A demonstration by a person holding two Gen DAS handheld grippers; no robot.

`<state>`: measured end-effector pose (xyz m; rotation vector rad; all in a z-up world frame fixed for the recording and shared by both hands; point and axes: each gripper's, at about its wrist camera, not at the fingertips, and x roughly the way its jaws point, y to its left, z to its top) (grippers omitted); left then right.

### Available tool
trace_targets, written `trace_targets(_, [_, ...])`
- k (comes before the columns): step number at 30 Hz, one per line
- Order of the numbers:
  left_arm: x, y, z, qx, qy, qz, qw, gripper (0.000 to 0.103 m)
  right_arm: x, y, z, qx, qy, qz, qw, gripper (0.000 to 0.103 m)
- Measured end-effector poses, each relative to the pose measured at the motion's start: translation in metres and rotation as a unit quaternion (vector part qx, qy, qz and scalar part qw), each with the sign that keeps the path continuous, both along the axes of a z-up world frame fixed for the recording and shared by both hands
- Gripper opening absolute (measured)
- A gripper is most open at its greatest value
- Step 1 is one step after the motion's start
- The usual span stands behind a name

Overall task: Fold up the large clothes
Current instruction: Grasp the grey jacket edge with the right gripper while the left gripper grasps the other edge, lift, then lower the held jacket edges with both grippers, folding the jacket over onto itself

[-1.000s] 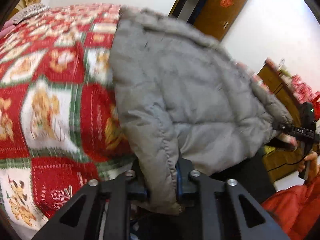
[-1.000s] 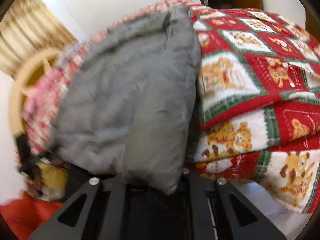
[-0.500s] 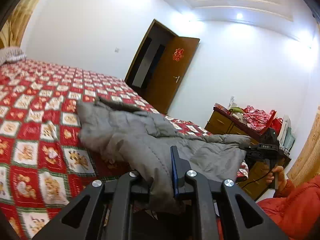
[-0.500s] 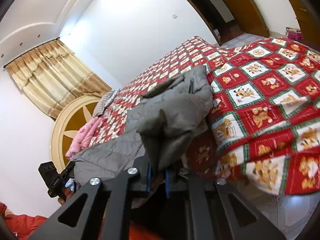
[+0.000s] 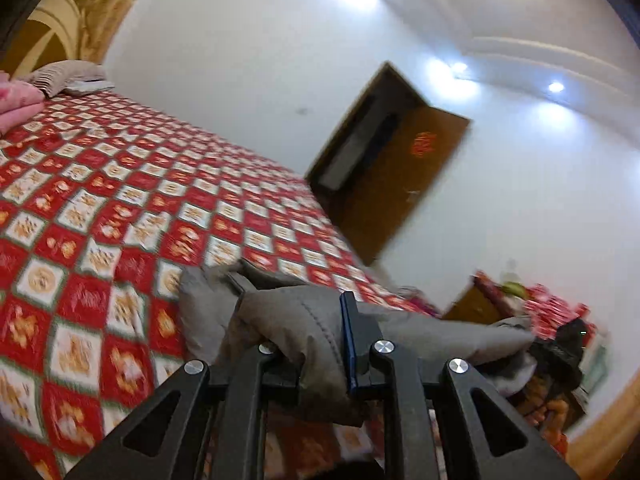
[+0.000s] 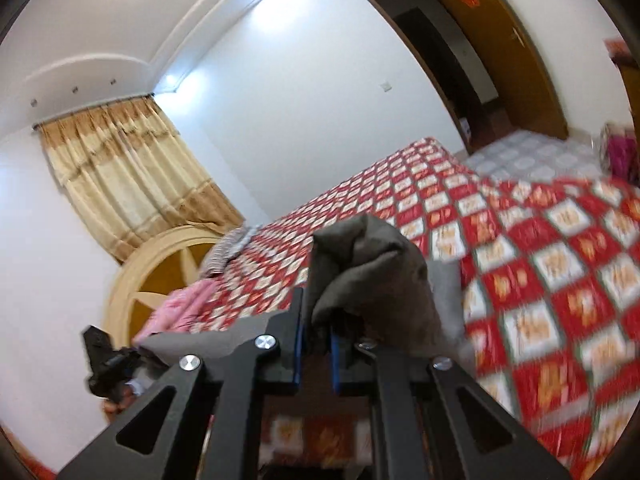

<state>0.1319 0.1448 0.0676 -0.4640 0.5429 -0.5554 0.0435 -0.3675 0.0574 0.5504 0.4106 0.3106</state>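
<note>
Both tongs, left [image 5: 320,356] and right [image 6: 316,344], are clamped on the grey padded jacket [image 5: 296,320], lifted at the bed's [image 5: 120,208] near edge; no fold looks finished.

Bedroom of a home, shown by a wide bed [image 5: 120,208] under a red patterned bedspread filling the left of the frame, pillows [image 5: 66,76] at upper left, gold curtains [image 6: 124,168] at left, and a brown wooden door [image 5: 404,184] at centre right.
</note>
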Motion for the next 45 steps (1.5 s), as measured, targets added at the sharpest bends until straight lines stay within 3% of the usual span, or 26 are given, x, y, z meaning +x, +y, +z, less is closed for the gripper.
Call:
trace_targets(5, [0.098, -0.016, -0.013, 0.016, 0.071, 0.055, 0.9958, 0.015, 0.118, 0.002, -0.008, -0.036, 0.020, -0.031, 0.999, 0.012])
trace_targets(10, [0.169, -0.032, -0.050, 0.061, 0.125, 0.102, 0.9850, 0.015, 0.219, 0.001, -0.064, -0.031, 0.071, -0.058, 0.995, 0.012])
trace_targets(15, [0.222, -0.036, -0.113, 0.090, 0.186, 0.126, 0.9703, 0.015, 0.274, 0.001, -0.130, -0.030, 0.117, -0.080, 0.989, 0.014])
trace_targets(17, [0.233, -0.036, -0.137, 0.091, 0.215, 0.130, 0.9636, 0.016, 0.288, 0.000, -0.153, -0.025, 0.140, -0.096, 0.985, 0.019])
trace_targets(18, [0.235, -0.034, -0.145, 0.086, 0.227, 0.128, 0.9617, 0.016, 0.294, -0.001, -0.167, -0.019, 0.157, -0.105, 0.982, 0.029])
trace_targets(21, [0.244, -0.023, -0.172, 0.034, 0.257, 0.109, 0.9598, 0.018, 0.302, -0.005, -0.196, 0.007, 0.172, -0.103, 0.980, 0.055])
trace_targets(23, [0.249, -0.009, -0.188, -0.044, 0.278, 0.082, 0.9561, 0.019, 0.298, -0.006, -0.205, 0.012, 0.161, -0.109, 0.981, 0.059])
trace_targets(25, [0.251, 0.009, -0.198, -0.118, 0.301, 0.058, 0.9446, 0.021, 0.297, -0.007, -0.208, 0.013, 0.165, -0.106, 0.980, 0.064])
trace_targets(27, [0.249, 0.024, -0.188, -0.163, 0.301, 0.051, 0.9383, 0.026, 0.298, -0.010, -0.209, 0.023, 0.174, -0.098, 0.980, 0.067])
trace_targets(28, [0.247, 0.029, -0.179, -0.166, 0.291, 0.055, 0.9406, 0.034, 0.298, -0.012, -0.208, 0.029, 0.178, -0.095, 0.979, 0.068])
trace_targets(29, [0.242, 0.034, -0.165, -0.157, 0.272, 0.065, 0.9472, 0.050, 0.295, -0.016, -0.202, 0.036, 0.186, -0.091, 0.978, 0.068])
trace_targets(30, [0.234, 0.035, -0.144, -0.125, 0.247, 0.083, 0.9574, 0.062, 0.291, -0.020, -0.194, 0.045, 0.185, -0.089, 0.978, 0.071])
trace_targets(31, [0.227, 0.034, -0.129, -0.090, 0.228, 0.102, 0.9641, 0.083, 0.288, -0.023, -0.189, 0.055, 0.175, -0.092, 0.979, 0.072])
trace_targets(32, [0.218, 0.034, -0.110, -0.048, 0.197, 0.126, 0.9712, 0.087, 0.270, -0.029, -0.168, 0.074, 0.135, -0.101, 0.983, 0.072])
trace_targets(34, [0.197, 0.033, -0.071, 0.001, 0.136, 0.152, 0.9790, 0.087, 0.242, -0.033, -0.128, 0.070, 0.077, -0.107, 0.989, 0.072])
trace_targets(36, [0.186, 0.034, -0.048, 0.013, 0.111, 0.177, 0.9778, 0.087, 0.221, -0.029, -0.092, 0.028, 0.041, -0.098, 0.994, 0.072])
trace_targets(38, [0.186, 0.017, -0.034, 0.051, 0.101, 0.187, 0.9759, 0.087, 0.206, -0.013, -0.061, -0.038, 0.016, -0.086, 0.995, 0.072])
trace_targets(40, [0.197, -0.026, -0.033, 0.115, 0.090, 0.163, 0.9758, 0.087, 0.205, 0.017, -0.038, -0.113, 0.014, -0.053, 0.992, 0.067])
trace_targets(43, [0.206, -0.098, -0.037, 0.196, 0.062, 0.122, 0.9710, 0.087, 0.226, 0.068, -0.035, -0.177, 0.030, -0.006, 0.984, 0.055])
trace_targets(45, [0.216, -0.133, -0.058, 0.230, 0.073, 0.096, 0.9657, 0.087, 0.251, 0.104, -0.049, -0.230, 0.060, 0.018, 0.971, 0.024])
